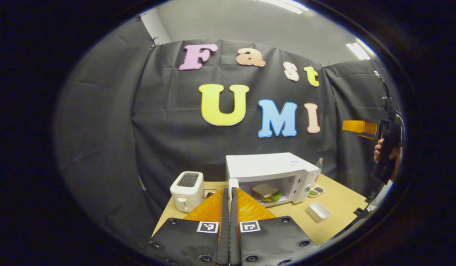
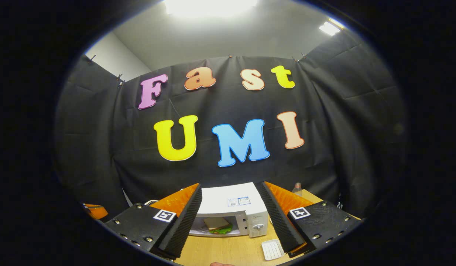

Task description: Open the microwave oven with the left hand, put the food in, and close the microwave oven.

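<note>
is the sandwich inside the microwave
Yes, in the right gripper view the sandwich sits inside the microwave, seen through its front window.

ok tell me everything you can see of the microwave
The microwave oven is a white, boxy countertop unit standing upright on the light wooden table, in front of the black cloth wall. Its door looks closed, and through the window a sandwich with green lettuce lies inside. A control panel with a round knob sits at the door's right. Small stickers mark the top. A white toaster stands to its left, apart from it. Neither gripper touches it.
</note>
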The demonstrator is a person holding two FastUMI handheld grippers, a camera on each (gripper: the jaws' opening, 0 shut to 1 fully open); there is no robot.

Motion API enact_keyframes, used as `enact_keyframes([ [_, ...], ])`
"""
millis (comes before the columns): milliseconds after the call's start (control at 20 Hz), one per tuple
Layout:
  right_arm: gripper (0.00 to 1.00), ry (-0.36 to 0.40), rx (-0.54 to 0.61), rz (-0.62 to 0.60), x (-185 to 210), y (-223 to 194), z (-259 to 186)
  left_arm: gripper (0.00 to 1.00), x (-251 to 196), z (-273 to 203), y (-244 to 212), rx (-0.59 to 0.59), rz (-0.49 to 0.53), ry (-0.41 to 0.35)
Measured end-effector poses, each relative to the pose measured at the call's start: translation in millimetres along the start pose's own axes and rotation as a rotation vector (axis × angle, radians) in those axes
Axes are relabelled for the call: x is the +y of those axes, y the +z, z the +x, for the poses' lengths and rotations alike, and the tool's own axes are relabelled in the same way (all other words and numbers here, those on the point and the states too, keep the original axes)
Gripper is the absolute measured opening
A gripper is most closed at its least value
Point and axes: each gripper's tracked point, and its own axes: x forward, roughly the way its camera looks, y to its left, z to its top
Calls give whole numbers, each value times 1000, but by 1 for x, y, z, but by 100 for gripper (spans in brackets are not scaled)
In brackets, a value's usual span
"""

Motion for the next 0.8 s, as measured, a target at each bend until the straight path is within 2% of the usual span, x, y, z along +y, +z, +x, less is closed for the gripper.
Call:
enact_keyframes([
  [150, 96, -20, -3, -25, 2, -6, 2, 9, 23, -12, -58, 124, -37, 11],
  [200, 96, -18, -1, -25, 4, -8, 3, 7, 26, -15, -74, 160, -46, 4],
  [350, 96, -13, 13, -11, 12, -14, 5, 9, 21, -24, -110, 230, -41, -37],
  [400, 96, -11, 18, -9, 14, -15, 8, 7, 17, -25, -117, 249, -44, -52],
  [600, 96, -13, 31, -23, 16, -19, 9, 9, -1, -31, -133, 287, -82, -112],
  [650, 96, -17, 28, -29, 14, -19, 8, 6, -7, -30, -133, 284, -92, -125],
  [800, 96, -34, -2, -56, 6, -11, 10, 9, -17, -30, -136, 287, -101, -143],
])
